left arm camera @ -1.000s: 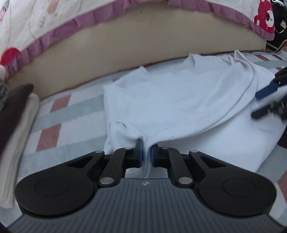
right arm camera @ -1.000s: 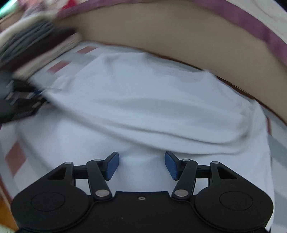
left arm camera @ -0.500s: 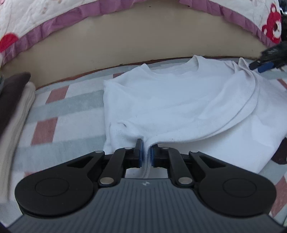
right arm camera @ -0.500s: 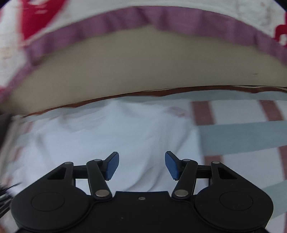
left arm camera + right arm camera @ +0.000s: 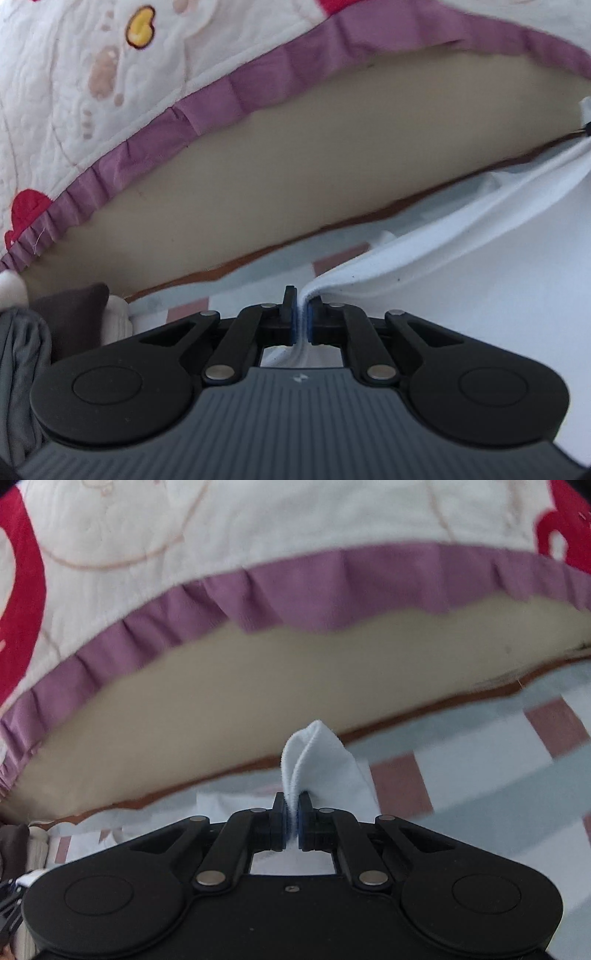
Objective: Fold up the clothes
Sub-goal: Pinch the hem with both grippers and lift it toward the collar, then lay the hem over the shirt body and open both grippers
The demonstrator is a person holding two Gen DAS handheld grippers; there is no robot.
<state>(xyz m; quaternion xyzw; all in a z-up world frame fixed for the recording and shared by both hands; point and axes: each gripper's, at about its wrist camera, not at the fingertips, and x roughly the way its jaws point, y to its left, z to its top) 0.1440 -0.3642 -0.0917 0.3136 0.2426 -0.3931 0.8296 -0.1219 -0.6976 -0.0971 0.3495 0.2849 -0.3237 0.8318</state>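
Note:
A white T-shirt (image 5: 461, 266) lies on a checked cloth, one edge lifted. My left gripper (image 5: 302, 319) is shut on a fold of that shirt, and the fabric stretches from the pads up to the right edge of the left wrist view. In the right wrist view my right gripper (image 5: 292, 821) is shut on another corner of the white T-shirt (image 5: 317, 760), and a small peak of cloth sticks up above the blue pads. At the far right of the left wrist view a dark tip of the other gripper shows, holding the same stretched edge.
A beige bed side (image 5: 295, 177) with a purple-frilled quilt (image 5: 147, 92) rises close ahead in both views. The checked pink and grey cloth (image 5: 498, 775) covers the floor. Folded dark and grey clothes (image 5: 44, 339) are stacked at the left.
My right gripper has shut on a corner of the shirt. Both grippers have moved toward the bed and lifted the shirt's edge, which is now stretched between them.

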